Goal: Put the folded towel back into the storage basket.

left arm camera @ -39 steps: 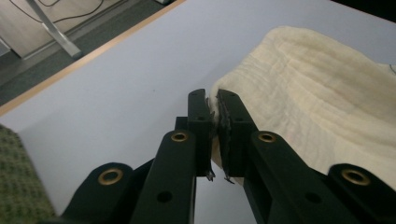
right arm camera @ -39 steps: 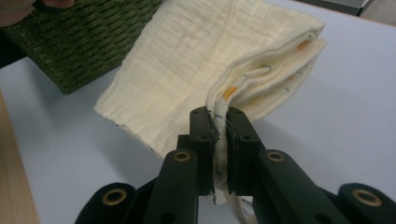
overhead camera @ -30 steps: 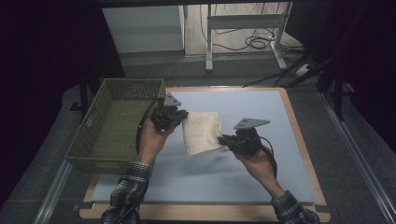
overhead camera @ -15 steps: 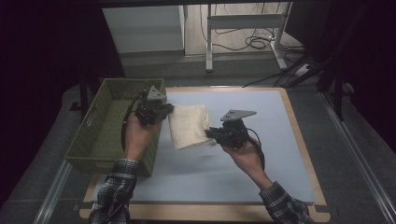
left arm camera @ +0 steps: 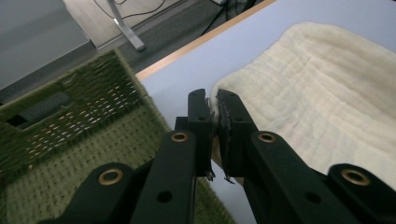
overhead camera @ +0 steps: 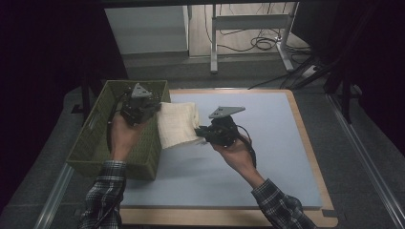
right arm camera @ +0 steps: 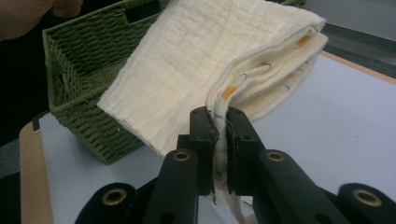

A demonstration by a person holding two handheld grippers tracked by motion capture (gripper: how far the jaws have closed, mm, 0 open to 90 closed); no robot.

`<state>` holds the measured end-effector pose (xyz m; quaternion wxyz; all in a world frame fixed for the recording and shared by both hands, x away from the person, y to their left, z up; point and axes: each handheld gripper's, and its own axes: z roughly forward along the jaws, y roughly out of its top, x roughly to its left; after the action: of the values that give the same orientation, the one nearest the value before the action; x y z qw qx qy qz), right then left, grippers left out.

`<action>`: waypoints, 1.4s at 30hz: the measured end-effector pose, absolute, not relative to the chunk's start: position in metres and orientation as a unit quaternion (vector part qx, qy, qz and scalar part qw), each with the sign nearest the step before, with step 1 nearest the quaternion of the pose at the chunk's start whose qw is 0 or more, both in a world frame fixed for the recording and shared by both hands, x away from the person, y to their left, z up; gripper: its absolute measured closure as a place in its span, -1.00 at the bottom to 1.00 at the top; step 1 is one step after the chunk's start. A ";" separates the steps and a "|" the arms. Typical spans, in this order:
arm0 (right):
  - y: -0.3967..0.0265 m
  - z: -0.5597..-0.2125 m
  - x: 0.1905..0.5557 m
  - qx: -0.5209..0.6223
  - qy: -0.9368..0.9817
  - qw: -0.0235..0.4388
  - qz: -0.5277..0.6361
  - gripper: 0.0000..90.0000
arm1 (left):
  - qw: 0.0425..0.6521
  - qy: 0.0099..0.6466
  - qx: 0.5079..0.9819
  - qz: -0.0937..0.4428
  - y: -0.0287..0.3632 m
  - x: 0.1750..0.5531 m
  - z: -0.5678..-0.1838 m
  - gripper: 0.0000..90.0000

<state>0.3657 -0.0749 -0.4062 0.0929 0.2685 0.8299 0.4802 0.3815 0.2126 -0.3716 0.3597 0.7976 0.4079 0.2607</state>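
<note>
Folded cream cloth is pinched at both ends: the left gripper has its fingers clamped on one edge, and the right gripper has its fingers squeezed tight on the layered opposite edge. It hangs between them, lifted off the blue worktop, its left end at the rim of the green woven basket sitting on the worktop's left side.

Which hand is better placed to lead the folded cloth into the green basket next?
Probably the left. The left gripper already hovers over the green wicker basket, clamped on the folded cream cloth. The right gripper, also clamped on it, is over the blue mat.
</note>
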 end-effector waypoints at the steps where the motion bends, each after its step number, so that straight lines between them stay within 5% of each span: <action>1: -0.072 -0.406 0.366 0.267 0.830 0.093 0.480 0.83 | 0.359 0.410 0.796 0.262 0.215 0.381 -0.371 0.88; 42: 0.066 -0.411 0.361 0.214 0.845 0.053 0.486 0.83 | 0.311 0.496 0.755 0.295 0.327 0.356 -0.388 0.89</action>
<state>0.3612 0.0663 -0.4114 0.0531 0.2143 0.8455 0.4862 0.3557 0.3274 -0.3879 0.3111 0.7555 0.4957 0.2946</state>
